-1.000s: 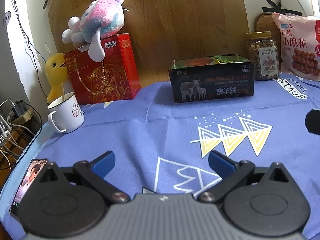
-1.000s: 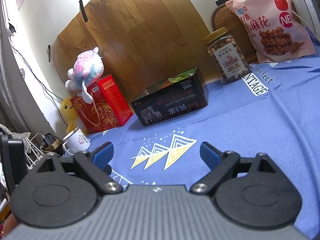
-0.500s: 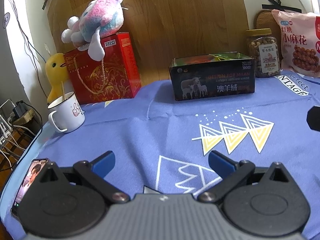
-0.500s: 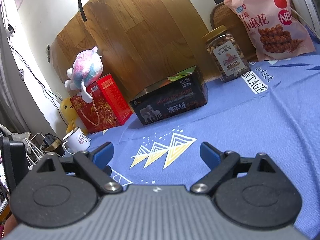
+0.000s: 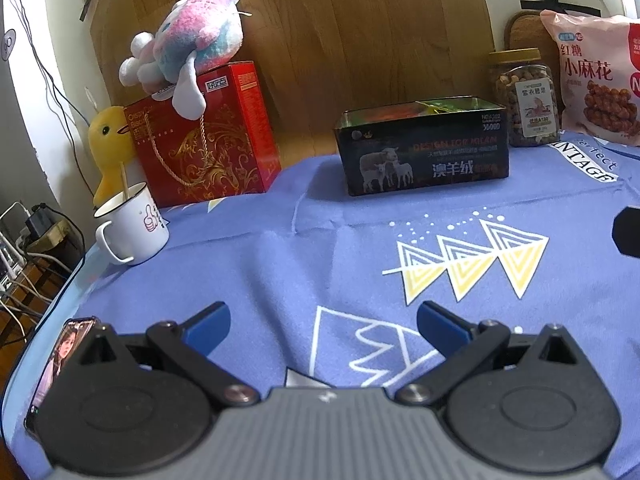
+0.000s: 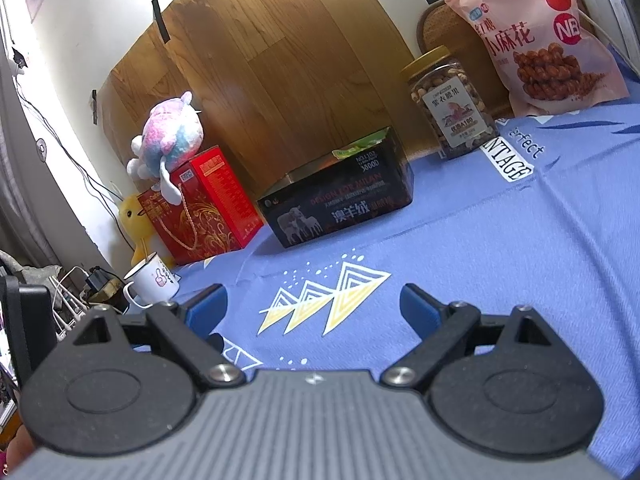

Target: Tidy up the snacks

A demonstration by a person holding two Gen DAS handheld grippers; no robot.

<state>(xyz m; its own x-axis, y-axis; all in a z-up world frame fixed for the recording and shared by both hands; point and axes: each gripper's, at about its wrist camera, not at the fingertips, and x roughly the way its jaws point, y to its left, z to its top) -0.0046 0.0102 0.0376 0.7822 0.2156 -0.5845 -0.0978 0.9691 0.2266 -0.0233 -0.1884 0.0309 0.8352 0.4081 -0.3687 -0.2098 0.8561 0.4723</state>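
Snacks are seen at the back of the table, and both grippers are held empty.

A dark tin box (image 5: 424, 152) is set on the blue cloth (image 5: 320, 248), with its long side across the view and its top open; green and orange packets (image 5: 436, 106) are seen inside. Just beside it, a nut jar (image 5: 524, 100) is stood upright, and a pink snack bag (image 5: 596, 80) is leaned up next to that. The left gripper (image 5: 322, 326) and right gripper (image 6: 312, 306) are held low and well apart from them, fingers spread wide, nothing held. This fits snacks waiting to be packed, or packing done. A red gift box (image 5: 204, 140), plush toy (image 5: 188, 60) and mug (image 5: 132, 228) are seen left.
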